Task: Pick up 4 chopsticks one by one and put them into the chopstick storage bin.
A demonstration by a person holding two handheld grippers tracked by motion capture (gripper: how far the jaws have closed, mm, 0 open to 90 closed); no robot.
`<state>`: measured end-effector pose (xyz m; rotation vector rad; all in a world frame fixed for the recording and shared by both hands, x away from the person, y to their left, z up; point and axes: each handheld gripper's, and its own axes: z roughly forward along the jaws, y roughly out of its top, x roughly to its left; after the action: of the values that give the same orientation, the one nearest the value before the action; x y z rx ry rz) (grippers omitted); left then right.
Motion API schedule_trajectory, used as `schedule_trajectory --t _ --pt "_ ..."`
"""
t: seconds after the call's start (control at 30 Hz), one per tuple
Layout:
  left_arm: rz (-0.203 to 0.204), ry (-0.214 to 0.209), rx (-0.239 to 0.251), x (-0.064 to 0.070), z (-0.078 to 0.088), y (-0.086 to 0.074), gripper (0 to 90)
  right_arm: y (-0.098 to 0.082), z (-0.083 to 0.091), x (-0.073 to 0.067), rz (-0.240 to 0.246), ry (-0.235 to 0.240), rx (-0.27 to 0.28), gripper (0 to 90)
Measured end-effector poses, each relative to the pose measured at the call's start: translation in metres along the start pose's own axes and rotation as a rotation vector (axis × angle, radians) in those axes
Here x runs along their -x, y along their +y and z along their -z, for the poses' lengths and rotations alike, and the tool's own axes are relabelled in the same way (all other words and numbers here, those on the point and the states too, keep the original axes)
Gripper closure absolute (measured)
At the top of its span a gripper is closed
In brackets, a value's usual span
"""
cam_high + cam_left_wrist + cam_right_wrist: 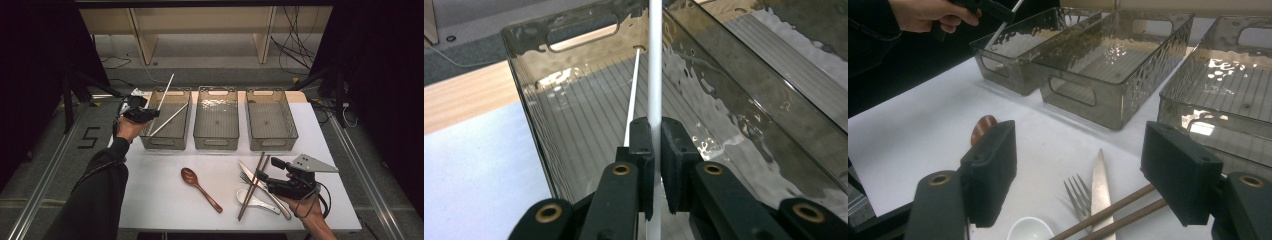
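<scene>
Bench [165, 200] carries three clear bins in a row at its far side, and we work over the leftmost bin [167, 141]. In it one white chopstick [170, 119] already lies aslant on the floor, running corner to corner. Our left gripper [150, 114] hangs at this bin's near left rim, clamped tight on a second white chopstick [654, 65], whose long axis rises steeply up and away over the bin. To lay it down, we judge it must tip toward the bin's length, beside its mate. Our right gripper [1078, 175] waits well apart at the near right, jaws spread wide and holding nothing, just above the brown chopsticks [1108, 215], fork [1079, 197] and knife [1102, 175].
</scene>
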<state>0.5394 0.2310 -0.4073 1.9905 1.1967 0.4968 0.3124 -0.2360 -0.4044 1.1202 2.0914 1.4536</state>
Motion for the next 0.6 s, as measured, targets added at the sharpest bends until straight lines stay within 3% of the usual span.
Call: schedule_trajectory --t 0.23,0.43,0.6 --pt "0.029 0.003 -0.015 -0.002 -0.001 -0.004 82.0 0.0 0.0 0.0 0.0 -0.001 0.001 31.3" --pt "0.064 -0.024 -0.018 0.003 0.009 -0.001 61.3 0.0 0.0 0.0 0.0 -0.001 0.0 31.3" --pt "0.095 -0.057 -0.007 0.011 0.029 -0.004 45.2 0.0 0.0 0.0 0.001 -0.004 -0.003 31.2"
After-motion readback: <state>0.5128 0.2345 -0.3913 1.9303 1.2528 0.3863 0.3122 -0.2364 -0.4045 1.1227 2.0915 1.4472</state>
